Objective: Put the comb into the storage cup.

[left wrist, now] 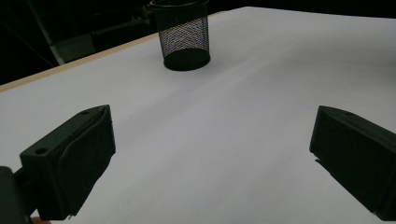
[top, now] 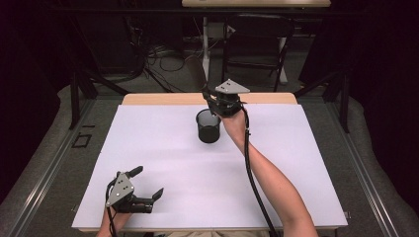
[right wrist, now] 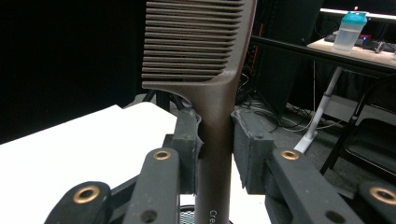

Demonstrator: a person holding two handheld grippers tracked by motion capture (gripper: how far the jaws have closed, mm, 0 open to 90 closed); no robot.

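A brown comb (right wrist: 201, 46) stands upright, teeth to the left, with my right gripper (right wrist: 215, 128) shut on its handle. In the high view the right gripper (top: 211, 97) hangs above the far middle of the table, and the comb (top: 197, 74) sticks out beyond it toward the far edge. A black mesh cup (top: 208, 126) stands upright just below and near that gripper; its rim (right wrist: 187, 215) peeks in under the handle. My left gripper (top: 148, 181) rests at the near left, open and holding nothing. From the left gripper (left wrist: 212, 114) the cup (left wrist: 183, 37) stands far ahead.
A white sheet (top: 173, 163) covers the table, with a wooden strip (top: 148, 98) along the far edge. Behind the table are a folding chair (top: 257, 39) and floor cables. A bottle (right wrist: 350, 30) stands on a distant desk.
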